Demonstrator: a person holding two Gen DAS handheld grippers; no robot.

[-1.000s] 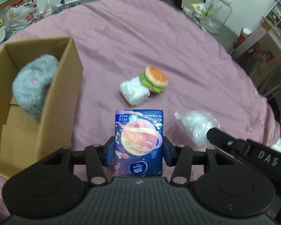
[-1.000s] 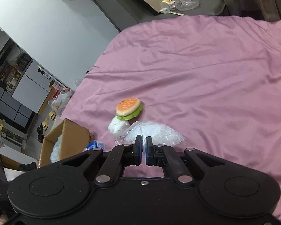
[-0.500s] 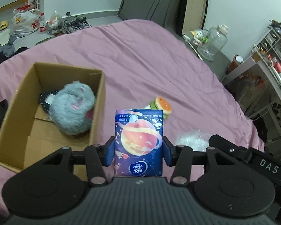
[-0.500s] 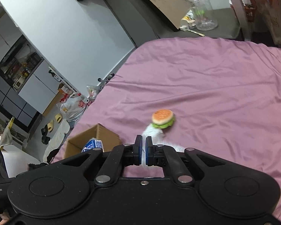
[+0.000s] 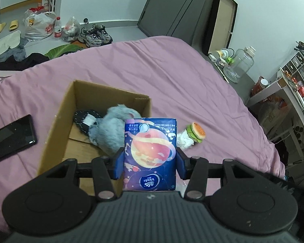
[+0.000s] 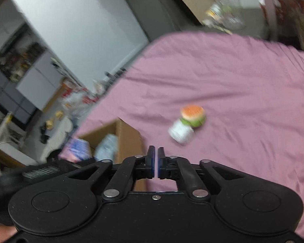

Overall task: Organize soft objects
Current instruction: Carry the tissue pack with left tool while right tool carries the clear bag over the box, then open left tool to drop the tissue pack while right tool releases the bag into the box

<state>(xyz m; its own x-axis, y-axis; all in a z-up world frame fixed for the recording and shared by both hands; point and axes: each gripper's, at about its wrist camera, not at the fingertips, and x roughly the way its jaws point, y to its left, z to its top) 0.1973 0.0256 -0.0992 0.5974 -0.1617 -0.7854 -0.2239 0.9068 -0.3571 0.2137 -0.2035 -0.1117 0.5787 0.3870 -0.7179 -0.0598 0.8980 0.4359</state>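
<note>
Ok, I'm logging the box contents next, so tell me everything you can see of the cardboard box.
The cardboard box is plain brown corrugated card, open-topped, standing upright on the pink bedsheet. Inside lie a fluffy grey plush and a dark dotted item. A black phone lies beside it, apart.

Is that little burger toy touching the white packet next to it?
Touching. In the left wrist view the burger toy leans against the white packet with no pink sheet between them.
</note>
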